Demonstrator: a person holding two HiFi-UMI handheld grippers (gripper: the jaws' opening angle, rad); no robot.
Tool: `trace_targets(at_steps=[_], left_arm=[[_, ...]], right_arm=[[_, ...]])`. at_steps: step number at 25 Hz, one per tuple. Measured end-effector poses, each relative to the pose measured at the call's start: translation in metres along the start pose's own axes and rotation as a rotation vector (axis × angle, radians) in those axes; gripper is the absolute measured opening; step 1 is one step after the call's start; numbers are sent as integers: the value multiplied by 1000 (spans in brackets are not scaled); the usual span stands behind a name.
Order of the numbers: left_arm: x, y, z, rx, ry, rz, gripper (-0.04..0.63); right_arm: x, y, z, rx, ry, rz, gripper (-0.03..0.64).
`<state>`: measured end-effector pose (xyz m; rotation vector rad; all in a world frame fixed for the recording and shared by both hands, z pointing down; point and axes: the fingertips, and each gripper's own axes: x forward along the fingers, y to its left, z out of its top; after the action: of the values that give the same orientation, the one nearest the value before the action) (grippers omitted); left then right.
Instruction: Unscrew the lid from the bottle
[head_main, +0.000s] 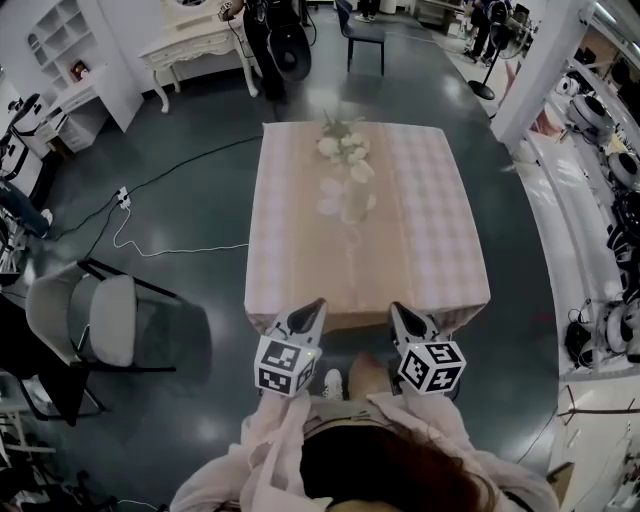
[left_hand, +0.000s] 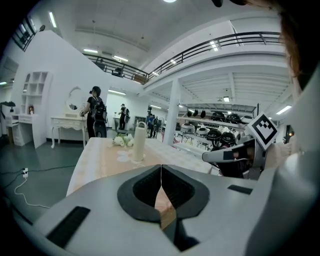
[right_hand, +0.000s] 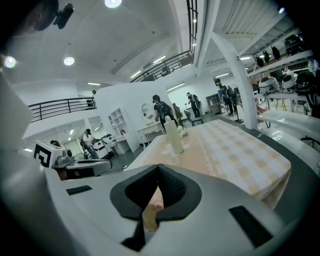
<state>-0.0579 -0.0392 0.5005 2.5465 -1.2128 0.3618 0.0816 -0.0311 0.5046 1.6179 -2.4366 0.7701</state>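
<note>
- A grey folding chair (head_main: 103, 322) stands on the dark floor (head_main: 190, 215), well left of the table.
- The left gripper (head_main: 318, 304) hovers at the near edge of the table, its marker cube toward the person and its tip pointing toward the far side. In the left gripper view its jaws (left_hand: 161, 172) are pressed together along one thin seam, with nothing between them.
- The table (head_main: 290, 250) is covered by a pale pink checked cloth and runs lengthwise away from the person.
- The bottle (head_main: 355, 205) stands on the table's middle line, about halfway along it and just on the near side of the flowers. It is well apart from both grippers.
- The bottle is a tall, pale cylinder. In both gripper views (left_hand: 139, 143) (right_hand: 174, 136) it stands upright, with its long axis vertical.
- The lid (left_hand: 141, 125) is on the bottle at its upper end, pointing at the ceiling.
- White flowers (head_main: 343, 148) lie on the cloth beyond the bottle, toward the far edge.
- The right gripper (head_main: 394, 308) hovers at the near edge beside the left one, parallel to it and pointing the same way. Its jaws (right_hand: 159, 172) are also closed together and empty.
- White shelving (head_main: 600, 130) holding round dark items lines the right side of the room.
</note>
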Motion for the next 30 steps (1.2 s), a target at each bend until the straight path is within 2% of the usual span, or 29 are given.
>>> trace_targets(at_steps=[11,16,26,27,29,30], left_arm=[[70,35,28,-31,-17,6,28],[116,57,45,-31,-19,8,28],[202,88,62,-51,-19,-25,33],[212,88,63,-53,-19,-25,48],[227,93,63,-61,-9,-26,193],[232,98,61,-65,1,-25,233]], right_arm=[[68,-46,56,-40,6,26,13],[103,-63,85,-67,-2,80,13],[157,-100,102,-67,71,104,12],[159,-106,102,-65,79,104,12],[166,-114,103,-57,95,101,12],[171,-113,102,-52,104,99,13]])
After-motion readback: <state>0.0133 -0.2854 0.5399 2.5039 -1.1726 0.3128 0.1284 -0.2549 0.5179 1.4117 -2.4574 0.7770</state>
